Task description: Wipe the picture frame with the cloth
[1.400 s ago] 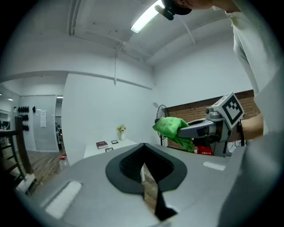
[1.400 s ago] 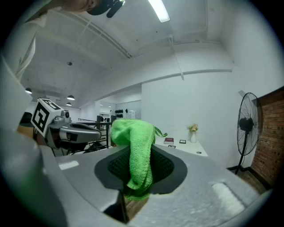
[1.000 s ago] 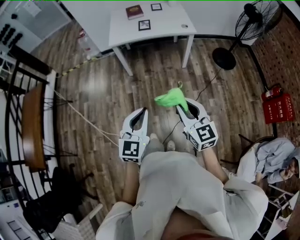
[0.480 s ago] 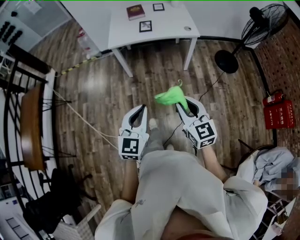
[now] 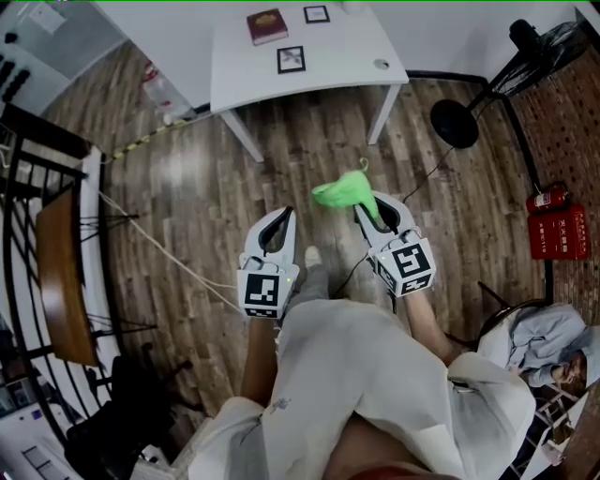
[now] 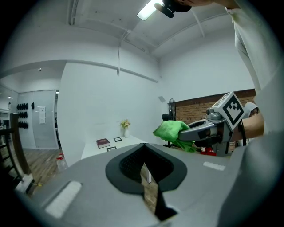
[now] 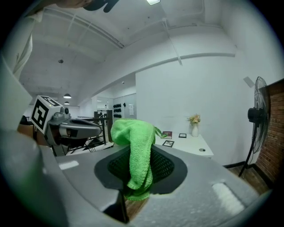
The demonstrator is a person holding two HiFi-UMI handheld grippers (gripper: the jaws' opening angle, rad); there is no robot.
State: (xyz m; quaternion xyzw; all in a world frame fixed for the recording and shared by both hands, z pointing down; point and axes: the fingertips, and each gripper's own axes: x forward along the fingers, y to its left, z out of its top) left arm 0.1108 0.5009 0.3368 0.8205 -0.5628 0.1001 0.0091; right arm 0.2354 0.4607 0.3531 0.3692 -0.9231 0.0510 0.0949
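A dark picture frame (image 5: 292,59) lies on the white table (image 5: 337,52) at the far end of the wood floor, with a smaller frame (image 5: 317,14) behind it. In the right gripper view the picture frame (image 7: 168,143) sits far ahead. My right gripper (image 5: 367,204) is held at waist height, shut on a green cloth (image 5: 342,192) that droops over its jaws (image 7: 135,150). Beside it my left gripper (image 5: 281,225) is shut and holds nothing; the left gripper view shows the gripper's tips (image 6: 143,146) meeting and the cloth (image 6: 171,130) to the right. Both are well short of the table.
A dark red book (image 5: 267,25) and a small round object (image 5: 380,65) also lie on the table. A standing fan (image 5: 469,117) and its cable are at right, with a red box (image 5: 560,232) and a seated person (image 5: 539,328). Metal railings (image 5: 47,234) line the left.
The table and frames have come slightly nearer and larger in the head view. Both grippers keep their places in front of the body, and the cloth stays in the right one.
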